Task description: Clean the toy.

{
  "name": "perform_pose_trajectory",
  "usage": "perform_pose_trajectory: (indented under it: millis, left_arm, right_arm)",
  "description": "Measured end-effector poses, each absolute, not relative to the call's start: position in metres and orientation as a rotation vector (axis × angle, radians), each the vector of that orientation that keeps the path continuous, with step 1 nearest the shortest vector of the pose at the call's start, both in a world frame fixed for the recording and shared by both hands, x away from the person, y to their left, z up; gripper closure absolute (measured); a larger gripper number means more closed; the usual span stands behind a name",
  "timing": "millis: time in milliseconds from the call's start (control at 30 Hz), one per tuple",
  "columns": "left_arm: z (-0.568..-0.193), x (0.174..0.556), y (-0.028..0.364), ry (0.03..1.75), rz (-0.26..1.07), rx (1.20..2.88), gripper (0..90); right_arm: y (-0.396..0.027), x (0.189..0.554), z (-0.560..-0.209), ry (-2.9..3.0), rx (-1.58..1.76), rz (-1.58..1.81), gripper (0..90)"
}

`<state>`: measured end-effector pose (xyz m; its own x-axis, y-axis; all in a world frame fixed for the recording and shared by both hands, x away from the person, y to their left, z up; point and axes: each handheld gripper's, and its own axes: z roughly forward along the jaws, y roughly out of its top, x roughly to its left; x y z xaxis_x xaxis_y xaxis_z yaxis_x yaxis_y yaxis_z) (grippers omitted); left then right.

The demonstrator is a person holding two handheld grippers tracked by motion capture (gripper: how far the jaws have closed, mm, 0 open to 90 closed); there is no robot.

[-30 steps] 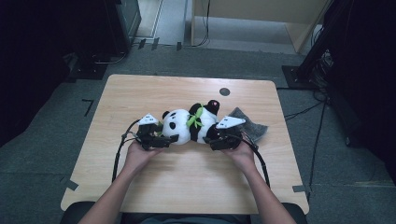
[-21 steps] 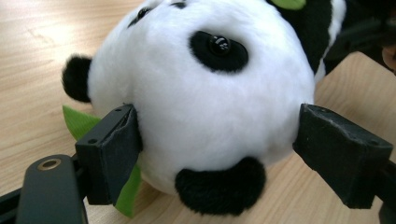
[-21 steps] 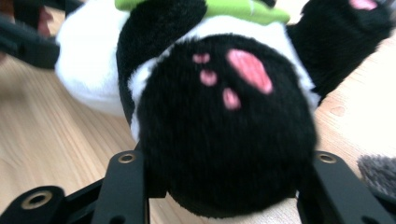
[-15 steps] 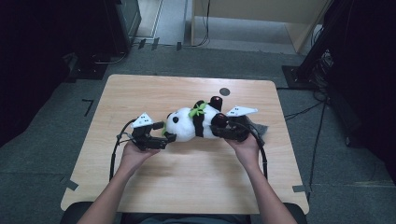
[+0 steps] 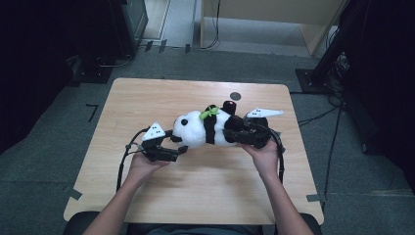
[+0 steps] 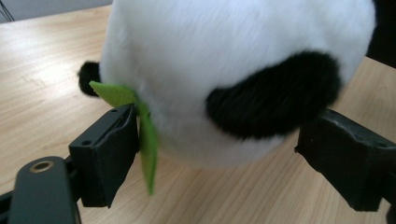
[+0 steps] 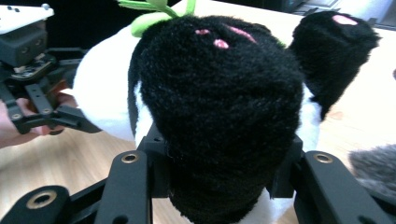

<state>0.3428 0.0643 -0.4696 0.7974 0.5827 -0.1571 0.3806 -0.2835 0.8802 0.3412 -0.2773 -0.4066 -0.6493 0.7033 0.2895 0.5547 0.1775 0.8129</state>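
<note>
Two hand-held grippers on plush panda [image 5: 205,131], right [image 7: 224,186] clamping black leg, left [image 6: 219,154] open around head.

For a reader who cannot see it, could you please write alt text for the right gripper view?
The right gripper is shut on a black plush leg of a panda toy whose sole has pink pads. Beyond it lie the toy's white body and green leaf; the left gripper is at the far left, above a wooden table.

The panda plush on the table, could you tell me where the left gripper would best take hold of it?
Grip the panda plush's round white head from its free end, toward the person's left. The left gripper already has open jaws on either side, and the right gripper clamps a black leg at the other end.
</note>
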Motion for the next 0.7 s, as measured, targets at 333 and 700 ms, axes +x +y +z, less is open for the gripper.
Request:
perform_pose_trajectory:
  millis: [333,700]
  left_arm:
    - [-0.462,0.338,0.061,0.749,0.296,1.929,40.6]
    - [-0.446,0.345,0.077,0.8,0.159,1.916,56.6]
  right_arm:
    - [-0.269,0.339,-0.409,2.329,1.206,1.463,51.7]
    - [-0.277,0.34,-0.42,2.305,1.075,1.503,28.9]
